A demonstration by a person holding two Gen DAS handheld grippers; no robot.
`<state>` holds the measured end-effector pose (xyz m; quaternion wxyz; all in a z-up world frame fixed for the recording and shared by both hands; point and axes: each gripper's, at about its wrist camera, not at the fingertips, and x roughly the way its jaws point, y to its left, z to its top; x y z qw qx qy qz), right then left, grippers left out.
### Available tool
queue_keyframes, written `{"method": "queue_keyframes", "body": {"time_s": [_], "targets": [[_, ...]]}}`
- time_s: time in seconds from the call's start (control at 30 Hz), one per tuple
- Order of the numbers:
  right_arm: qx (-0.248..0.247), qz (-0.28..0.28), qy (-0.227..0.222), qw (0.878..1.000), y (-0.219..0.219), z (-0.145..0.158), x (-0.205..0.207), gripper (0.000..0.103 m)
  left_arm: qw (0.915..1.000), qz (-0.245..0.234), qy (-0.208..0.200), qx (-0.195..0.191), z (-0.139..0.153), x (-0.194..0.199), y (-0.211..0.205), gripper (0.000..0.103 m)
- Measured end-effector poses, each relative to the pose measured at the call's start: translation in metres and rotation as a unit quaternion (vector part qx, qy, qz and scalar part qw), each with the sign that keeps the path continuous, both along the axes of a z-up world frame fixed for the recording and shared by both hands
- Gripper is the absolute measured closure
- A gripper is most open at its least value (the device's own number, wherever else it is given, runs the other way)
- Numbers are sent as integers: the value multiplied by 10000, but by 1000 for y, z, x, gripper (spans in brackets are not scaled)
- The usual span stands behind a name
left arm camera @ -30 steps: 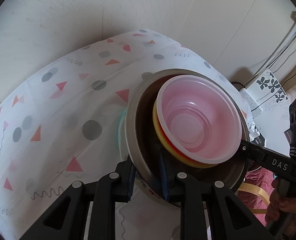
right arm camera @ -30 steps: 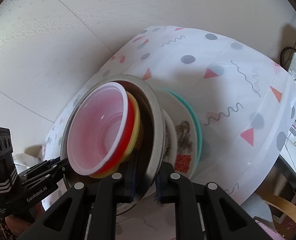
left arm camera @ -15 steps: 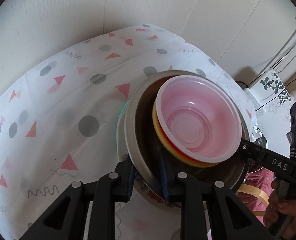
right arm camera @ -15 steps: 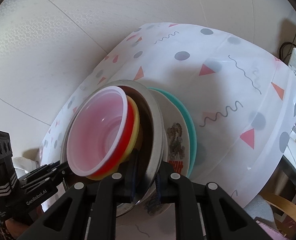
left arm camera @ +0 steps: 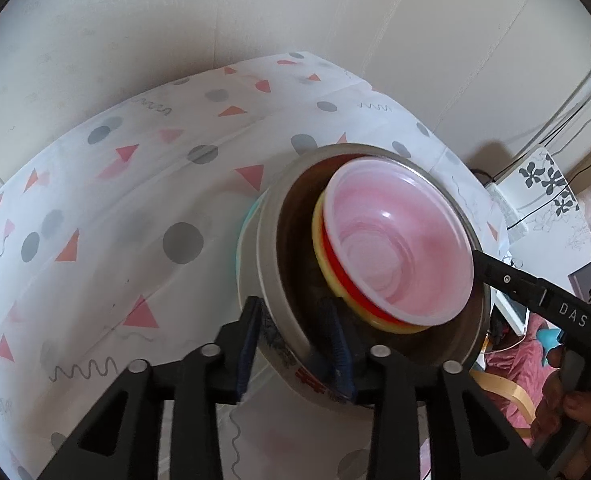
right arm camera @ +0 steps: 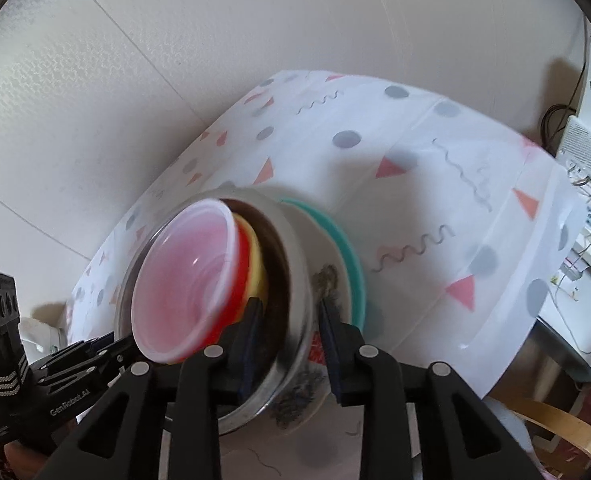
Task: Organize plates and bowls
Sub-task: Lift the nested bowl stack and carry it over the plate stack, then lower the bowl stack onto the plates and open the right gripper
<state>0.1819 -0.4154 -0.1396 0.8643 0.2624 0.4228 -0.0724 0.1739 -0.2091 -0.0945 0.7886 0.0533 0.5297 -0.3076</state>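
White wallpaper fills the top of both views, and below it lies the white tablecloth with grey dots and pink triangles (left arm camera: pixel 143 216).

I hold the whole stack in the air above this cloth, tilted on its side, so it sits at centre right of the left wrist view and at lower left of the right wrist view. The stack is a translucent pink plastic bowl (left arm camera: pixel 399 240) nested in a red bowl (right arm camera: pixel 242 276) and a yellow bowl (left arm camera: pixel 319 256), all inside a wide steel bowl (left arm camera: pixel 279 264), with a white printed plate (right arm camera: pixel 327 276) and a teal plate (right arm camera: pixel 345 236) behind.

My left gripper (left arm camera: pixel 295 344) is clenched on the near rim of the steel bowl and plate. My right gripper (right arm camera: pixel 289 338) grips the opposite rim, its pads spanning steel bowl and printed plate.

I judge the stack rather heavy, stiff and slippery at the metal rim; the plates look breakable, and the light plastic bowls sit loose, so they may slide out. Two opposite rim holds seem correct to me.

Compared with one second ago, the stack stands more tilted and the right jaws look wider apart.
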Motion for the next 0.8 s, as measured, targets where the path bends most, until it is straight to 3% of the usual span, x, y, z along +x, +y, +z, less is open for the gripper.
{"method": "queue_keyframes", "body": {"time_s": [0.03, 0.2, 0.33, 0.57, 0.73, 0.8], "targets": [[2, -24, 14, 10000, -1, 1, -1, 73, 10000, 35, -27, 13, 1, -1, 2, 57], [-135, -115, 18, 9998, 1, 6, -10, 71, 9998, 166, -50, 4, 4, -4, 14, 54], [-368, -105, -59, 9993, 12, 14, -25, 68, 9990, 382, -210, -64, 12, -12, 30, 41], [-485, 62, -156, 9987, 44, 17, -45, 65, 9962, 682, -532, -42, 26, -30, 55, 30], [-759, 307, -260, 9963, 76, 18, -56, 64, 9926, 918, -790, 62, 36, -46, 75, 13], [-875, 362, -315, 9950, 86, 20, -61, 58, 9913, 1021, -831, 41, 40, -48, 81, 9]]}}
